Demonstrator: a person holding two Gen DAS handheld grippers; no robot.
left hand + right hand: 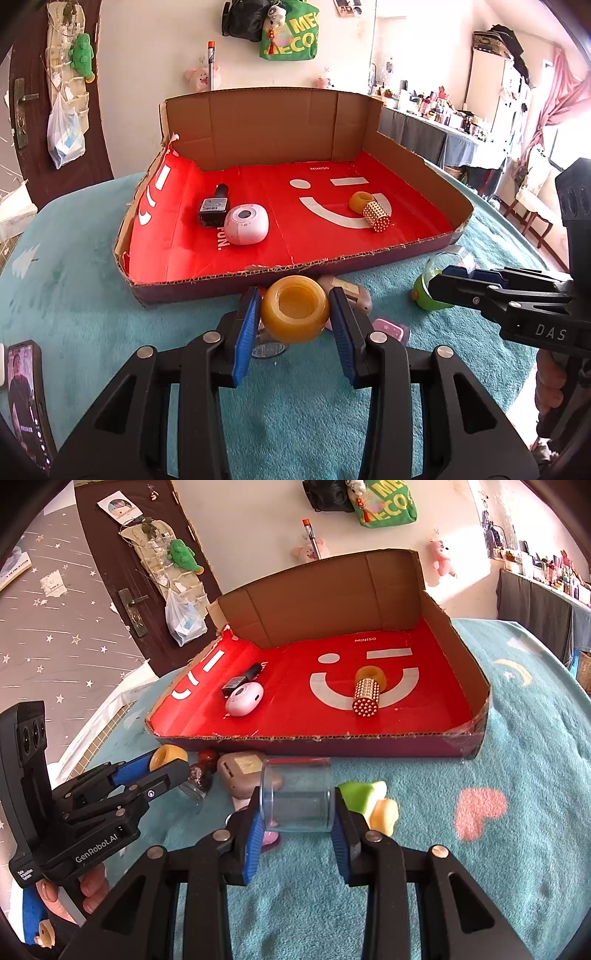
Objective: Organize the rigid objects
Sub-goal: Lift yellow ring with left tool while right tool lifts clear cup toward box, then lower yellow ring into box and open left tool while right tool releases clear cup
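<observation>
My left gripper [294, 314] is shut on an amber round pot [295, 308], held above the teal cloth just before the front wall of the red-lined cardboard tray [258, 278]. It also shows in the right wrist view [168, 766]. My right gripper [297, 805] is shut on a clear plastic cup [297, 794] lying sideways, near the tray's front wall [332, 744]. In the tray lie a black bottle [214, 206], a white round device [245, 223], a second amber pot [360, 201] and a gold studded cylinder [376, 218].
On the cloth before the tray lie a tan case [242, 771], a glittery bottle with a red cap [201, 771], a pink item [391, 328], a green piece [360, 794] and a pale yellow piece [384, 812]. A phone [27, 398] lies at left.
</observation>
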